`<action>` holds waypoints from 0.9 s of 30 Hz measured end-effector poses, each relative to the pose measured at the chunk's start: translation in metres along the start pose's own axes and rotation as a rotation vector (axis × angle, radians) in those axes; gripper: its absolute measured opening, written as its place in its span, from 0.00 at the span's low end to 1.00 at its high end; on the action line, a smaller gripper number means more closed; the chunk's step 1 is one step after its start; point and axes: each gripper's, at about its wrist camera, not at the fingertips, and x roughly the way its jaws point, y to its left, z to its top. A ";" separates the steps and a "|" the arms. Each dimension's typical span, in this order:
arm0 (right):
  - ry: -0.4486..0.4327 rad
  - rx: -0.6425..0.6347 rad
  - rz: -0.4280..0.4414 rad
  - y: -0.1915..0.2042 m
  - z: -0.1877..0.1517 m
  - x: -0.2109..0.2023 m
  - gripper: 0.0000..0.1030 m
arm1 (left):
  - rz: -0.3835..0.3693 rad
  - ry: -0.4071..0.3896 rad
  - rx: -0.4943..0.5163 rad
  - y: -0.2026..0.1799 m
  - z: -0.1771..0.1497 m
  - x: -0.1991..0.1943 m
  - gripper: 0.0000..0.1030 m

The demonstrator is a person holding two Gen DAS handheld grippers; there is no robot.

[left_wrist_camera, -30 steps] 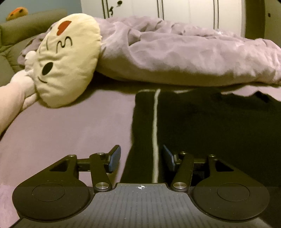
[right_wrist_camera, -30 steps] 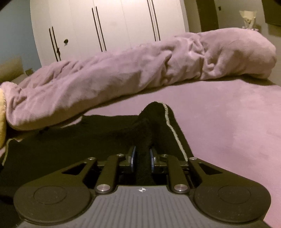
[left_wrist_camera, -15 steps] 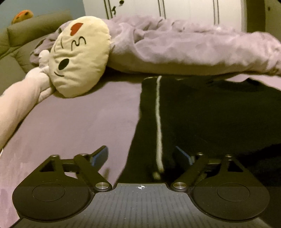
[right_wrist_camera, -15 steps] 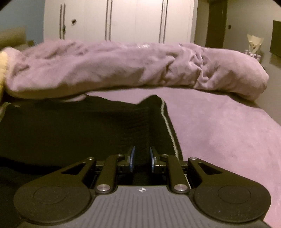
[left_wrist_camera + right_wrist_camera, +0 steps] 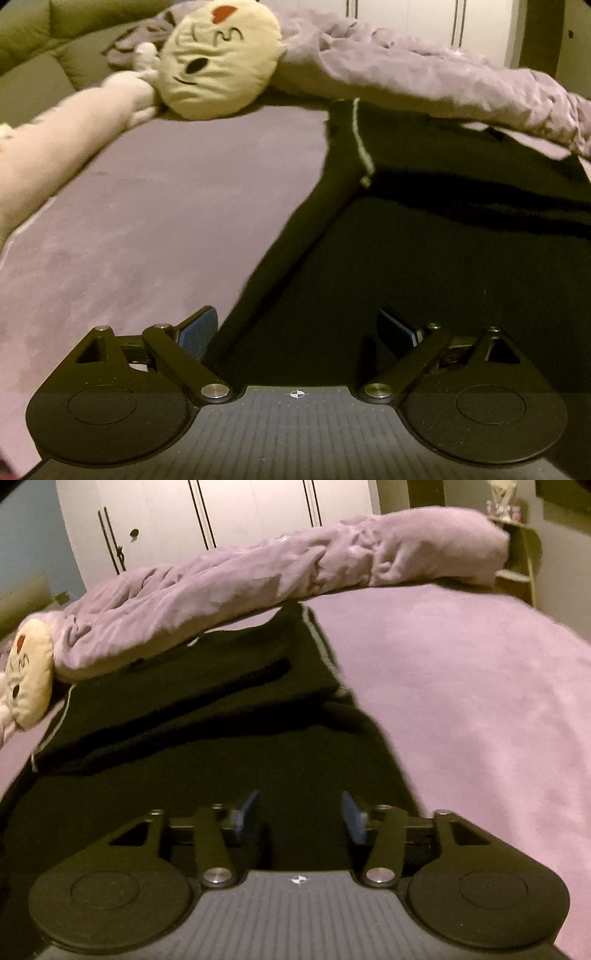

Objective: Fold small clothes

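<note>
A black garment with a thin white stripe (image 5: 461,258) lies flat on the purple bed; its far part is folded over the near part, with the fold edge across the middle. It also shows in the right wrist view (image 5: 207,760). My left gripper (image 5: 297,328) is open wide and empty, above the garment's near left edge. My right gripper (image 5: 299,814) is open and empty, above the garment's near right part.
A rumpled purple duvet (image 5: 424,77) lies along the far side of the bed (image 5: 147,206); it also shows in the right wrist view (image 5: 277,590). A cream cat-face cushion (image 5: 221,62) and a pale plush limb (image 5: 62,136) sit at the far left. White wardrobe doors (image 5: 221,513) stand behind.
My right gripper has let go of the garment fold and opened. My left gripper has opened wider. Both have pulled back and lifted, and the folded part now lies flat.
</note>
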 end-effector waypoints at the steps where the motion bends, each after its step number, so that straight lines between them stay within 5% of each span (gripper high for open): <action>1: 0.009 -0.021 -0.014 -0.005 -0.004 -0.009 0.56 | 0.008 0.010 0.006 0.006 -0.008 -0.007 0.94; 6: 0.130 0.028 -0.005 -0.035 -0.023 -0.024 0.57 | 0.003 0.062 -0.063 0.034 -0.038 -0.024 0.94; 19: 0.204 0.036 -0.026 -0.057 -0.044 -0.044 0.60 | -0.106 0.115 -0.178 0.054 -0.078 -0.034 0.93; 24: 0.245 0.072 0.021 -0.075 -0.044 -0.033 0.67 | -0.127 0.109 -0.157 0.054 -0.077 -0.036 0.77; 25: 0.253 0.056 0.030 -0.074 -0.043 -0.032 0.65 | -0.130 0.110 -0.153 0.053 -0.075 -0.036 0.74; 27: 0.266 0.016 0.050 -0.071 -0.042 -0.033 0.45 | -0.138 0.110 -0.161 0.055 -0.073 -0.037 0.57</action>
